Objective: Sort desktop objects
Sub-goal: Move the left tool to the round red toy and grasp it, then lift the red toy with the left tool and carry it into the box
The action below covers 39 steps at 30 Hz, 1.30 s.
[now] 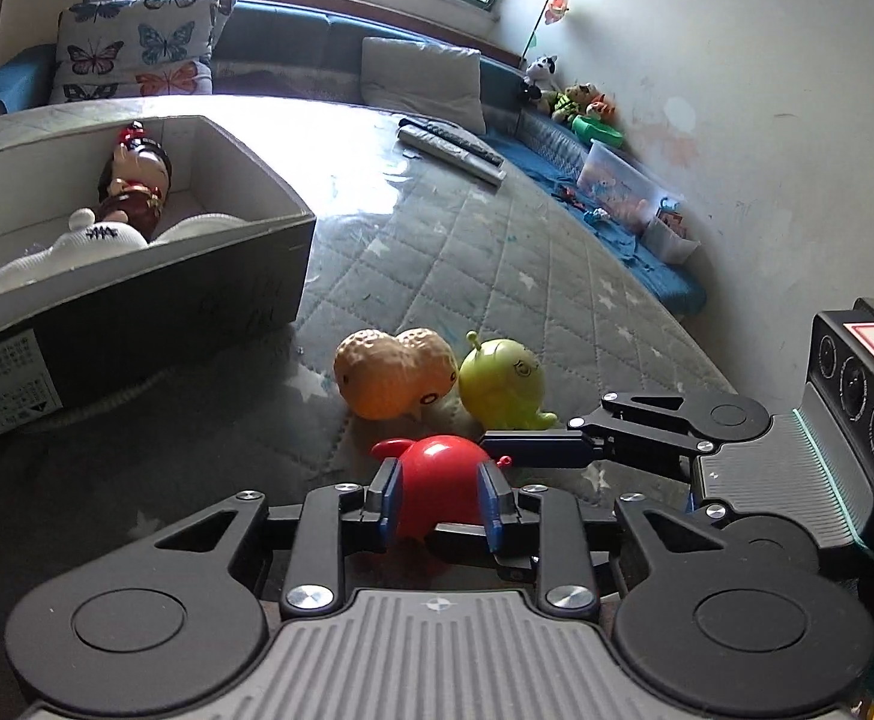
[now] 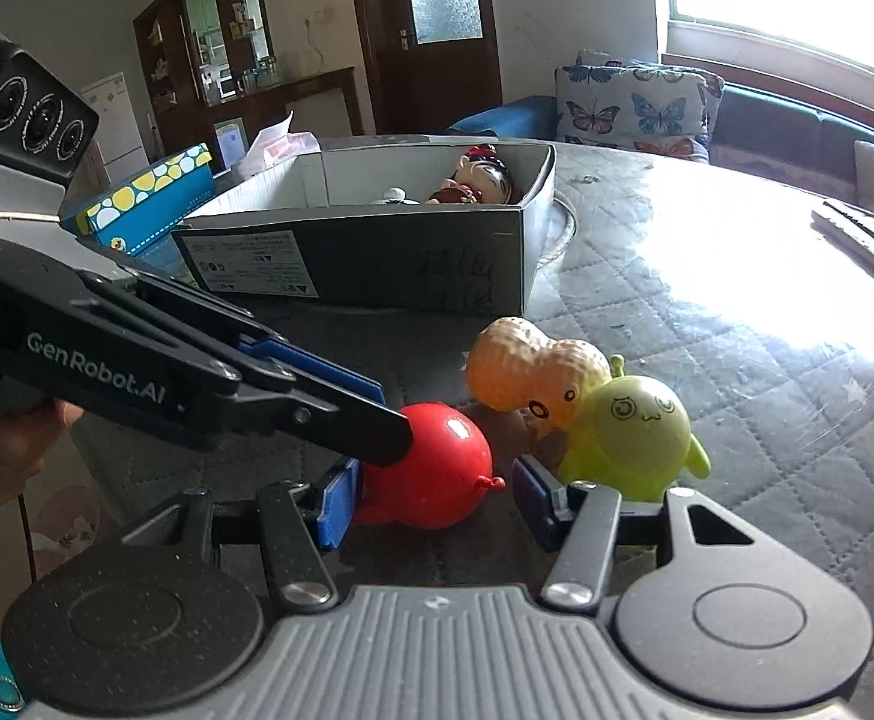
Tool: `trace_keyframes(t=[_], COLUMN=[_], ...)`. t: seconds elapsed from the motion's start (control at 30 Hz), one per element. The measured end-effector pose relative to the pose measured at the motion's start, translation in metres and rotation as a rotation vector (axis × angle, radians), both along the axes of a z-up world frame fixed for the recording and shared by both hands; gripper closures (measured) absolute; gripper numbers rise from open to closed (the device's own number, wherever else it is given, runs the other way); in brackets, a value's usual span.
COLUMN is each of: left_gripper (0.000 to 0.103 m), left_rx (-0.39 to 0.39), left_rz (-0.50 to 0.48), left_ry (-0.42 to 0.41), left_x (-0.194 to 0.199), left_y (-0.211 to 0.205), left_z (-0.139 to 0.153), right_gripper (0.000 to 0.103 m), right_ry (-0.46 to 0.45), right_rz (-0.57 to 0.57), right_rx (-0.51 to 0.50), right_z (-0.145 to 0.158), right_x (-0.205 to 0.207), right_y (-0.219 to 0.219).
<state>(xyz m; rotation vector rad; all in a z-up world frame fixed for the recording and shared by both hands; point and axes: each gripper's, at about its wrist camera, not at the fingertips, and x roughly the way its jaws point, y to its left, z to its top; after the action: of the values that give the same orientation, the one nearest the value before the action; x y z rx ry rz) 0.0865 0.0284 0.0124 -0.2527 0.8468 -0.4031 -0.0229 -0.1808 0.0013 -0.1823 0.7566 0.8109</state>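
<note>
A red round toy (image 1: 437,483) sits on the quilted table between my left gripper's (image 1: 440,504) blue pads, which press on both its sides. It also shows in the right wrist view (image 2: 437,468), where the left gripper (image 2: 371,420) comes in from the left. My right gripper (image 2: 437,504) is open; its left pad is next to the red toy, its right pad is by the green alien toy (image 2: 635,438). A peanut toy (image 1: 392,381) lies just behind, touching the green toy (image 1: 503,384). The right gripper (image 1: 533,447) reaches in from the right in the left wrist view.
A dark cardboard box (image 1: 137,300) holding a doll (image 1: 137,180) and white soft toys stands at the left; it also shows in the right wrist view (image 2: 377,258). Remote controls (image 1: 455,147) lie farther back. A blue spotted box (image 2: 143,204) stands behind the cardboard box.
</note>
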Motion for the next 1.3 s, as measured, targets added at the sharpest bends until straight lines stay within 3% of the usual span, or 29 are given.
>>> trace_keyframes(t=[0.4,0.6,0.83,0.97,1.13,1.3], left_gripper=[0.063,0.058,0.058,0.058,0.058,0.058], left_rx=[-0.033,-0.110,-0.141,-0.155,-0.145,-0.125], left_rz=[-0.002,0.032,0.039,0.048,0.084,0.147], left_ry=[0.030,0.101,0.110,0.079,-0.021,-0.108], left_x=[0.008,0.014,0.011,0.005,0.004,0.020], left_y=[0.001,0.009,0.014,0.020,0.034,0.057], left_z=[-0.007,-0.014,-0.012,-0.001,0.031,0.061], right_gripper=[0.052,0.052,0.054,0.055,0.055,0.055], right_ry=[0.020,0.012,-0.015,-0.053,-0.145,-0.229], right_rz=[0.007,0.008,0.010,0.028,0.059,0.086], right_rx=[0.022,0.024,0.010,0.009,0.024,0.054], right_z=[-0.007,-0.007,-0.002,0.010,0.038,0.064], right_x=[0.003,0.003,0.001,-0.001,0.004,0.034], right_y=[0.003,0.005,0.009,0.013,0.026,0.056])
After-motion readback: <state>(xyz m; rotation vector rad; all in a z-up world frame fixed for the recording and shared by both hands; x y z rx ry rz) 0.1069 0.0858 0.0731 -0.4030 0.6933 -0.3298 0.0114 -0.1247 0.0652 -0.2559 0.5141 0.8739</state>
